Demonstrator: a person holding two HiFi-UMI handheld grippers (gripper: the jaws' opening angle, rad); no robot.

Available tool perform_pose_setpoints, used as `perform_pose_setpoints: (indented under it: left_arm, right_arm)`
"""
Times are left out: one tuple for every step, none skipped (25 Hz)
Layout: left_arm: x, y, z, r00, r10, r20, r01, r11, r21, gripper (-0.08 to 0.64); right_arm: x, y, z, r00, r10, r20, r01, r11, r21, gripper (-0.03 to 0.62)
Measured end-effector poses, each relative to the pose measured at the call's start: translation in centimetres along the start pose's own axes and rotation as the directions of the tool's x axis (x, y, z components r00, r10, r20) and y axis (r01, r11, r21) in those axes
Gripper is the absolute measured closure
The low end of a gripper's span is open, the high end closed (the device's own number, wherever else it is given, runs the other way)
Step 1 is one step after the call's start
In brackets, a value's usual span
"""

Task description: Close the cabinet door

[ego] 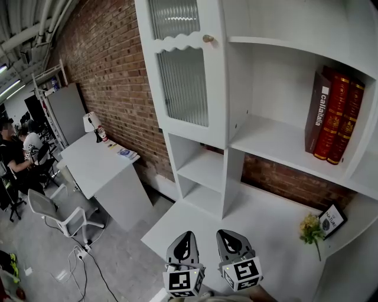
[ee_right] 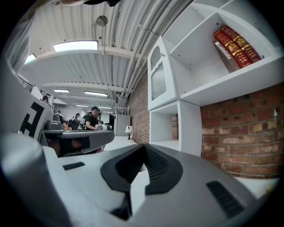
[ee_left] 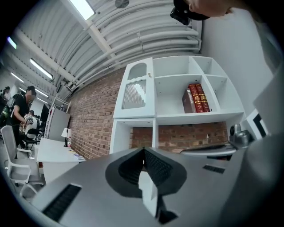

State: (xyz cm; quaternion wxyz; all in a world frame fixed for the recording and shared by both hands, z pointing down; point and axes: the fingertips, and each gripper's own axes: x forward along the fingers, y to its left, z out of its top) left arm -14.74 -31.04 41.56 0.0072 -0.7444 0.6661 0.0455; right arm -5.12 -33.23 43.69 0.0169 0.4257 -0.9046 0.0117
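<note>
cabinet door (ego: 186, 65): top cut off by the upper edge
framed card (ego: 332, 219), right edge of counter (ego: 260, 212): small print unreadable

**Open-plan office with an industrial look**

A bare brick wall (ego: 112, 76) and a white bookshelf (ego: 277, 138) stand ahead of the left hand-held gripper (ego: 186, 239), with ceiling pipes (ee_left: 146, 42) and strip lights (ee_left: 84, 6) above it. Off to its left are a white desk (ego: 88, 162), a swivel chair (ego: 50, 209) and seated people (ego: 15, 156).

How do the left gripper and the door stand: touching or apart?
Apart. The head view shows the left gripper far below the door, with open shelves between them.
</note>
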Motion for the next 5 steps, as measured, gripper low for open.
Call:
perform_pose_setpoints:
  left_arm:
    - [0.04, 0.03, -0.06, 1.000, 0.001, -0.003, -0.001, 1.000, 0.001, 0.546]
    - [0.05, 0.05, -0.14, 1.000, 0.001, -0.006, -0.001, 1.000, 0.003, 0.546]
    - [0.04, 0.06, -0.24, 1.000, 0.002, -0.011, -0.002, 1.000, 0.005, 0.546]
    - [0.02, 0.07, -0.35, 1.000, 0.002, -0.015, -0.002, 1.000, 0.006, 0.546]
    - [-0.01, 0.09, -0.47, 1.000, 0.003, -0.020, -0.003, 1.000, 0.006, 0.546]
  right_arm:
    - [0.04, -0.01, -0.01, 1.000, 0.002, -0.001, -0.002, 1.000, -0.002, 0.577]
    - [0.08, -0.01, -0.06, 1.000, 0.004, -0.003, -0.004, 1.000, -0.003, 0.577]
    - [0.12, -0.02, -0.14, 1.000, 0.005, -0.005, -0.005, 1.000, -0.004, 0.577]
    - [0.16, -0.02, -0.23, 1.000, 0.006, -0.008, -0.006, 1.000, -0.004, 0.577]
    - [0.20, -0.03, -0.33, 1.000, 0.007, -0.012, -0.007, 1.000, -0.004, 0.577]
